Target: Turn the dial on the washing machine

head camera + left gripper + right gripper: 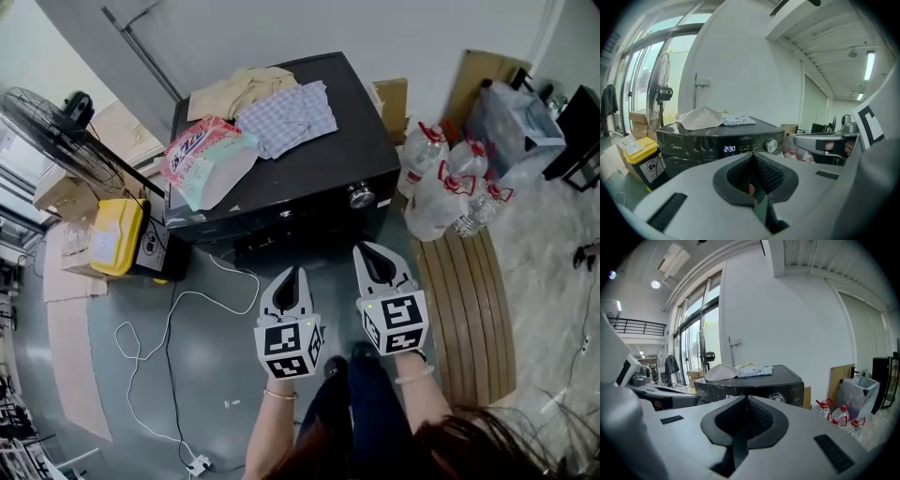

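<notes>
- We see a standing fan [56, 127] at the far left, next to the windows.
- Right of it, a yellow bin [116, 236] sits on the floor by the left side of the washing machine [309, 173].
- A white cable [173, 309] snakes over the grey floor from the bin area toward the near side.
- The machine is black and stands mid-scene on the far side, front panel facing us, with its display [729, 149] lit.
- On the left of its top lies a pink-and-green bag [204, 157]. Just right of that is a heap of clothes [281, 111], beige and checked.
- The dial [361, 197] is a silver knob at the right end of the front panel, apart from both grippers.
- The left gripper [292, 274] is on the near side in front of the machine, left of the dial. Its jaws are pressed together with nothing between them.
- The right gripper [372, 251] is just right of the left one, tips pointing at the panel below the dial, near it but not touching. Its jaws are pressed together, empty.
- Right of the machine, clear water bottles [441, 183] with red handles cluster at the far end of a slatted wooden board [473, 309].
- Behind them a cardboard sheet [473, 80] leans on the wall.
- At the far right is a translucent plastic crate [520, 117].
</notes>
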### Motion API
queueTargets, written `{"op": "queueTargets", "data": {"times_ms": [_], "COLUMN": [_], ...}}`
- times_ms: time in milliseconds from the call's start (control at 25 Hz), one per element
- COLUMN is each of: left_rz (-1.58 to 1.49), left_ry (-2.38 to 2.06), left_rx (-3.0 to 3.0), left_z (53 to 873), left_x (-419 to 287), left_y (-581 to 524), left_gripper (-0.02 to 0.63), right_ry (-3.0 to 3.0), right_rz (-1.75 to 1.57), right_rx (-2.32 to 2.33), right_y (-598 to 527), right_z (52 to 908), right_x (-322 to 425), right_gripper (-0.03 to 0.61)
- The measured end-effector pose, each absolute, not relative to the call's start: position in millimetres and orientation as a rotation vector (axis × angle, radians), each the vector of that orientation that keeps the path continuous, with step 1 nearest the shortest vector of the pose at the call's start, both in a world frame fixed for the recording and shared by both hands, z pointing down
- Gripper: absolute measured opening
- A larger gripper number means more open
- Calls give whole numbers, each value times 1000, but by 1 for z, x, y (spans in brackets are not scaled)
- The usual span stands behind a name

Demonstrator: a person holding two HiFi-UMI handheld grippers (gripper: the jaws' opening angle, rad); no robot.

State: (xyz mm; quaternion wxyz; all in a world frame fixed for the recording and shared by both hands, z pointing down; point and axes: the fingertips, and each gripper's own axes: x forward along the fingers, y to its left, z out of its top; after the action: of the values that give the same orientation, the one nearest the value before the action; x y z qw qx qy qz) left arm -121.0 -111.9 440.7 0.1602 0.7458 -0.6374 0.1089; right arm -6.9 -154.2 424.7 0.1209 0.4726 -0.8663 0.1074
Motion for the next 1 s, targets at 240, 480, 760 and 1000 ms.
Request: {"op": "queueTargets", "data": {"times_ms": [240,480,760,1000], "left_rz": [298,275,247,234], "left_ry": [-1813,-1804,-1802,-1806], "left_rx": [2166,2203,2232,2246], "left_z": [408,378,345,323], "left_x": [-118,-112,-106,-107], "left_y": [-103,-94,-81,-74], "left_gripper": [17,17,17,17], "right_ry": [-2563,-2592,-2619,-2652], "right_rz": [310,264,218,185], "right_rx": [1363,1350,1350,1332], "right_y": [-135,-124,-113,-104], "right_z": [391,355,319,292], "right_x": [-12,-13,-9,-13], "right_gripper": [28,28,28,28]}}
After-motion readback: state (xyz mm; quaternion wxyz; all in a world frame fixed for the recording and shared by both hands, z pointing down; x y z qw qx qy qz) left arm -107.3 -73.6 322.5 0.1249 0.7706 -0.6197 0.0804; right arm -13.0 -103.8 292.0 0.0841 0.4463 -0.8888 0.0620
